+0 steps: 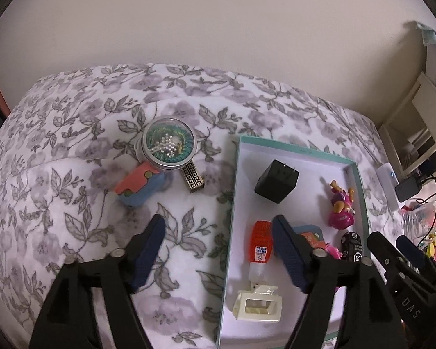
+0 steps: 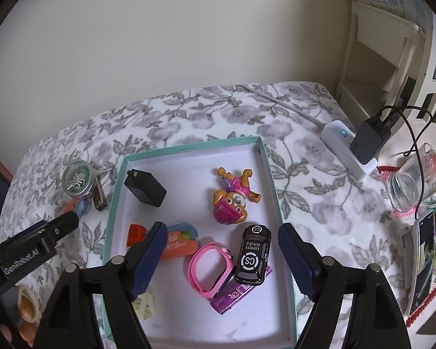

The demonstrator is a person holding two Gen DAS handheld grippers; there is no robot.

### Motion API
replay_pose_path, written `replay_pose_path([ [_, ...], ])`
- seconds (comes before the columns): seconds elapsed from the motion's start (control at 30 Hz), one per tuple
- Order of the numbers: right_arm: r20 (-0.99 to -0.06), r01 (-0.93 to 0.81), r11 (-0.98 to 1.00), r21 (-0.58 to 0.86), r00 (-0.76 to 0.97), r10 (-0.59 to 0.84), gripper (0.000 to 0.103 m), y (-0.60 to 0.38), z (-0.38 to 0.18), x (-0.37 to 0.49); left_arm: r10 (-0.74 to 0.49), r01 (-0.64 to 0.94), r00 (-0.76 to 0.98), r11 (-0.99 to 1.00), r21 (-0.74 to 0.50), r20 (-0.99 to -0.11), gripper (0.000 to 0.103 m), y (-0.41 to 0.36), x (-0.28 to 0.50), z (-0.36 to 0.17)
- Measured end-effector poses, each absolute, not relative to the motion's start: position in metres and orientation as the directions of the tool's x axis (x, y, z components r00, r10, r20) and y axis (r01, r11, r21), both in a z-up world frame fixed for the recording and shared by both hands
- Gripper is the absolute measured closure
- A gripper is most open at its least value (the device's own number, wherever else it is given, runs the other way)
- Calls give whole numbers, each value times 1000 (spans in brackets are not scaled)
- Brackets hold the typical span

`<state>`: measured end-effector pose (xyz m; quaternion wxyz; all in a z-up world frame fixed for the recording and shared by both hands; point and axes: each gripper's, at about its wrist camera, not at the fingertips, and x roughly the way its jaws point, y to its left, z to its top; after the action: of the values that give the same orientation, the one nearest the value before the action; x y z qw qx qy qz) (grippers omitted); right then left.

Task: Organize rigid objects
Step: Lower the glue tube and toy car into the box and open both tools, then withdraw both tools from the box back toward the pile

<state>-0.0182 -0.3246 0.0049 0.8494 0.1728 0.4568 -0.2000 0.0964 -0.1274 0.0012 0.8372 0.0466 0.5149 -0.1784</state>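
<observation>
Both hand-held grippers hang with jaws apart and nothing between them: the left hand-held gripper [image 1: 218,253] straddles the left wall of the tray [image 2: 189,147], the right hand-held gripper [image 2: 221,258] hovers over its near half. Inside the white, teal-rimmed tray lie a black plug adapter [image 2: 145,189], a pink toy pup [image 2: 232,200] on its side, a black toy car [image 2: 253,254] resting on a purple strip [image 2: 232,298], a pink watch [image 2: 210,267] touching the car, an orange card packet [image 2: 178,242], a red glue bottle [image 1: 260,247] and a cream hair clip [image 1: 257,305] at the near left corner. Left of the tray, on the floral bedspread [image 1: 72,145], sit a round bead tin [image 1: 168,147], a patterned bar [image 1: 193,179] just beside it and a pink-and-blue case [image 1: 139,187] touching the tin. To the right lie a white power strip [image 2: 348,151] with a black charger [image 2: 369,141] and a glass jar [image 2: 412,180] on its side.
</observation>
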Motion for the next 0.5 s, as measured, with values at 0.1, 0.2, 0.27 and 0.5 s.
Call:
replay_pose_path([
  [0.1,-849,498,858,126,502,-167,22,-326,2,-18,-249,342,412,934,-104,-877,17,-126,97,1],
  [0.2,-852,496,857,139,501,-152,22,-326,0,-18,-238,332,420,939,-96,-876,16,-125,98,0],
  [0.27,-853,490,860,142,501,-145,19,-326,-1,-17,-241,321,421,941,-104,-874,14,-122,99,0],
  [0.5,-847,488,860,146,511,-146,0,-322,-2,-16,-270,297,423,943,-150,-865,14,-114,104,-1],
])
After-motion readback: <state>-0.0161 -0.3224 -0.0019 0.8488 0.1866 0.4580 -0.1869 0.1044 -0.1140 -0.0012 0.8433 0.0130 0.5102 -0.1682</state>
